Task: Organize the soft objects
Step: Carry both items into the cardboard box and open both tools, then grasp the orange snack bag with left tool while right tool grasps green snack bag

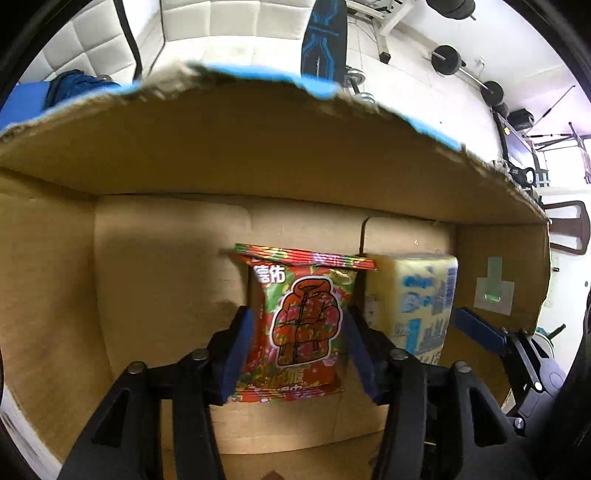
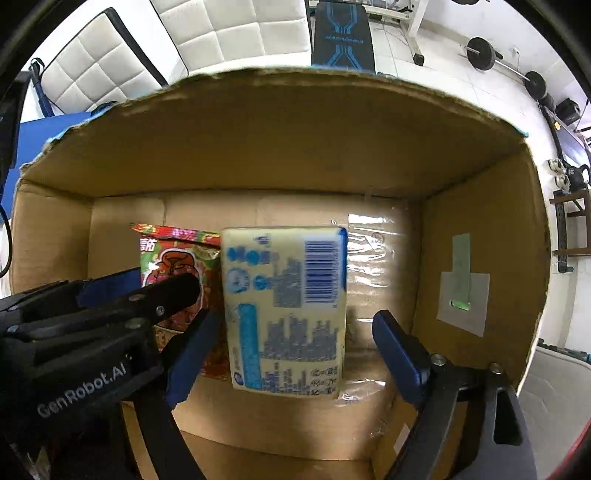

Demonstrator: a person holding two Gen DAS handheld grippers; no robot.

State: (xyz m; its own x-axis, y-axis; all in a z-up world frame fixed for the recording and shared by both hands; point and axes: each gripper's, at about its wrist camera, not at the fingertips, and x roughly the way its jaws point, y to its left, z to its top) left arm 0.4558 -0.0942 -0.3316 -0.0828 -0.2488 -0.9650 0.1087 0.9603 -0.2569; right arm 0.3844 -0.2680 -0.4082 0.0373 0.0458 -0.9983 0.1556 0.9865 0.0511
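A red patterned packet (image 1: 301, 325) with a jacket picture sits inside the cardboard box (image 1: 258, 155). My left gripper (image 1: 299, 339) has its blue pads against both sides of the packet, shut on it. Right beside it lies a pale yellow tissue pack (image 1: 417, 299) with blue print. In the right wrist view the tissue pack (image 2: 288, 310) lies on the box floor between the fingers of my right gripper (image 2: 295, 354), which is open with gaps on both sides. The red packet (image 2: 177, 258) and the left gripper's black body (image 2: 81, 332) show at left.
The box walls (image 2: 480, 258) close in on all sides; a taped label (image 2: 461, 295) is on the right wall. Beyond the box are white padded cushions (image 2: 240, 29), a blue-black weight bench (image 2: 341, 37) and barbells (image 2: 480, 53) on a white floor.
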